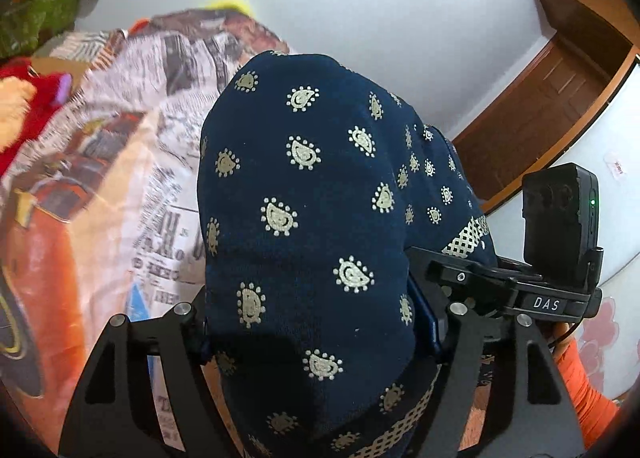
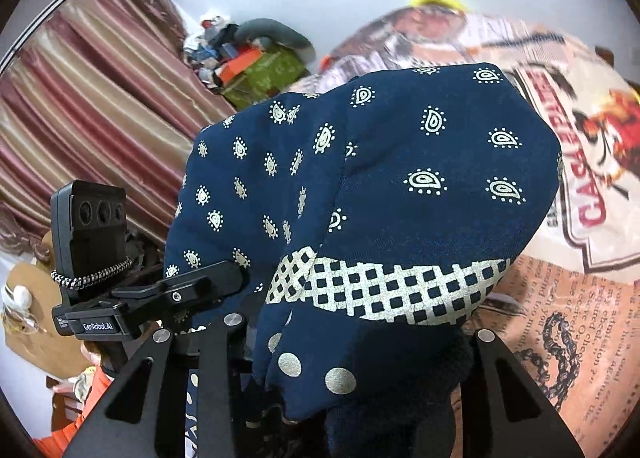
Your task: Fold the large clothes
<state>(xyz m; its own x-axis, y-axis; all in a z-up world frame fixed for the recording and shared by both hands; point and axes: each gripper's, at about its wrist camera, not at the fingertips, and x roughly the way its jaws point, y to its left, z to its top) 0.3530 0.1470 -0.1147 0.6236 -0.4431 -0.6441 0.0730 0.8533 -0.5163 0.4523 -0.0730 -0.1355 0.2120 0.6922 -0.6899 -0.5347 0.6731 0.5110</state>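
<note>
The big cloth [image 1: 304,218] lies draped over my left gripper [image 1: 320,342], between its two arms. It hangs over my right gripper [image 2: 360,358] too. Behind and under the cloth lies the bed sheet [image 2: 560,298]. My fingertips are hidden, so I think they pinch the cloth.

A home bedroom: a bed covered by a printed newspaper-pattern bedsheet [image 1: 120,162] fills the left of the left wrist view, a wooden door [image 1: 532,118] stands at upper right, striped curtains [image 2: 92,98] hang at left of the right wrist view (beside a heap of household clutter [image 2: 248,66]).
</note>
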